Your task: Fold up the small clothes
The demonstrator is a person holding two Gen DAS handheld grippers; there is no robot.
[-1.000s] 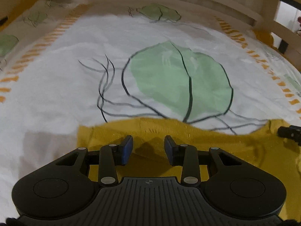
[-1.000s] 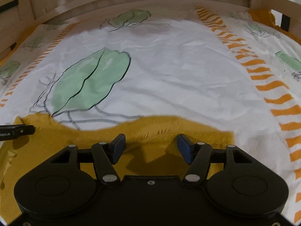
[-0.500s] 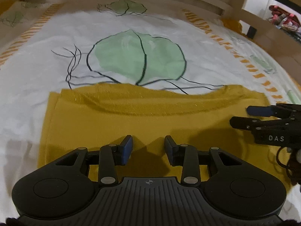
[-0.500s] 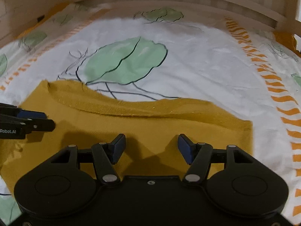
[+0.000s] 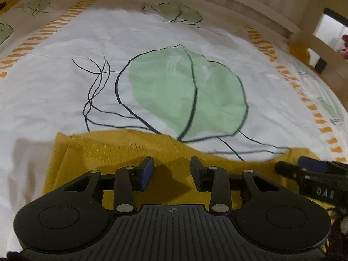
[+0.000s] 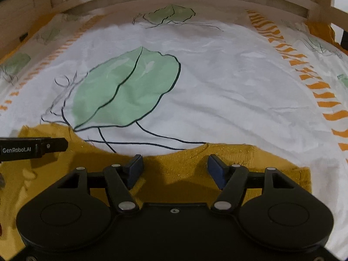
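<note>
the mustard-yellow garment (image 5: 113, 152) lay flat on the bed sheet (image 5: 152, 43), its far edge just short of the big green leaf print (image 5: 187, 95), and it filled the near part of both wrist views. half a second earlier far more of the cloth showed beyond the fingers; now only a narrow band did, so both hands had moved forward over it toward that far edge. the left gripper (image 5: 171, 171) hung over the cloth with its jaws partly apart and nothing between the blue pads, its gap unchanged. the right gripper (image 6: 175, 169) stood wider, its jaws having just been opening, and it too was empty, with only the garment's surface below it. i judged this to be a reach for the far hem at two points, ahead of the next fold; no pinch had been made yet.
</note>
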